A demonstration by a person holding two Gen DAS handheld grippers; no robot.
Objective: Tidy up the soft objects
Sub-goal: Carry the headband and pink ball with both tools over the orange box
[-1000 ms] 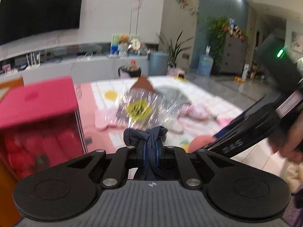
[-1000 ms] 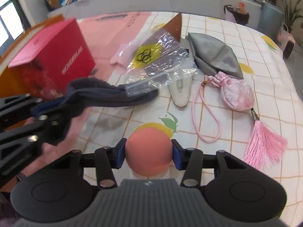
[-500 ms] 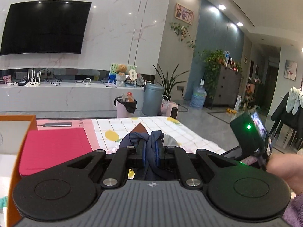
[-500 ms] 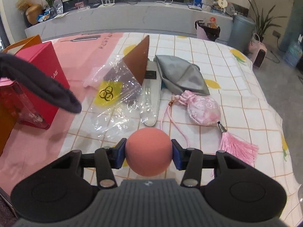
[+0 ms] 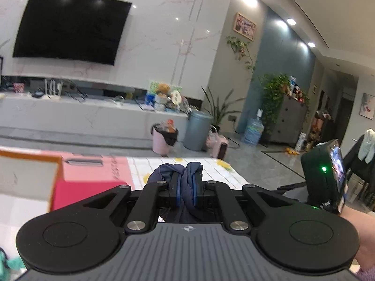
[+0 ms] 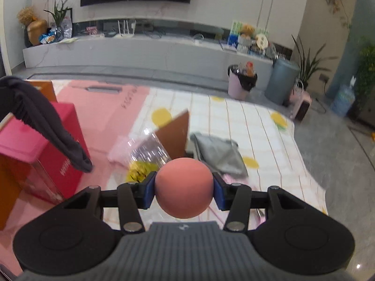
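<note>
**Operator A:** Living-room setting: table (image 6: 264, 126) with a checked, lemon-print cloth, TV wall behind. Report gripper states, nearest items first.

**Operator B:** Right gripper (image 6: 184, 188): jaws partly apart, pads clamped on either side of the orange ball (image 6: 184, 187); ball clear of the table. Left gripper (image 5: 186, 187): jaws nearly closed, pinching the dark blue fabric band (image 5: 187, 182). In the right wrist view the band hangs as a long drooping strip at far left, above the red box (image 6: 35, 154).

**Operator A:** Items remaining on the table?

**Operator B:** Beyond the ball: clear plastic bag (image 6: 150, 154) with a yellow label, brown triangular card (image 6: 175, 133), grey cloth (image 6: 218, 152). A pink pouch is mostly hidden behind the right jaw. An orange-edged container sits beside the red box at far left; its interior is not visible.

**Operator A:** Governing relation for the next move?

**Operator B:** Judgement: both loads are carried, so a drop-off follows. The box side lies to the left of both grippers. The left hand, with the band already over the red box, is nearer; the right must cross leftward. The band's long axis hangs downward, so lower it end-first.
</note>
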